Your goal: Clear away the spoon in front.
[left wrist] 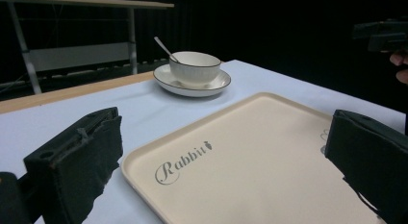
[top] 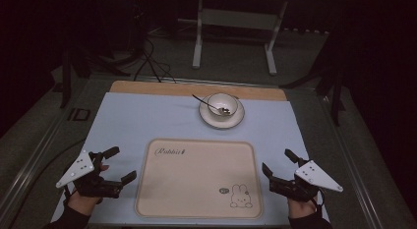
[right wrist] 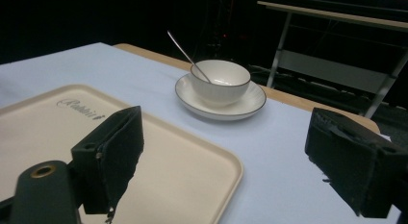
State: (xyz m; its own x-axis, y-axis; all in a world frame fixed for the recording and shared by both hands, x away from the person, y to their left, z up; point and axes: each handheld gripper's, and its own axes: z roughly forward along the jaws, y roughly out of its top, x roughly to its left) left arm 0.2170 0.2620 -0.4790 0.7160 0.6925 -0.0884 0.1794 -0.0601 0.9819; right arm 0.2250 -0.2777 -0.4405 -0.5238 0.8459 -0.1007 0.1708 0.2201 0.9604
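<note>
Flanking the cream tray (top: 199,177) from both sides, we hold our left gripper (top: 114,166) and right gripper (top: 276,164) low over the bench (top: 128,121), jaws spread wide and gripping nothing. Neither touches the tray; each hangs just beside a short edge, w/ the tray's width between them, a stance that looks set for a two-sided lift or for a reach fwd.

Tray sits near the front of the pale blue cloth, centred btwn our hands, its "Rabbit" lettering at the far-left corner and a small bunny print at the near-right. It lies flat and bare.

Toward the back edge, well apart from both grippers, a white bowl (top: 223,104) stands on a matching saucer (top: 219,121), dark rims on both. A metal spoon (top: 202,101) rests in the bowl, handle leaning up and out to the left over the rim. From the high view we make out a few dark bits in the bowl; what they are is too small to tell.

In the left gripper view the bowl (left wrist: 194,66) sits beyond the tray's far corner; in the right gripper view it lies straight ahead between the open jaws, likely the easier reach for that hand.

Our read: nothing is grasped yet, and the work has not begun.
</note>
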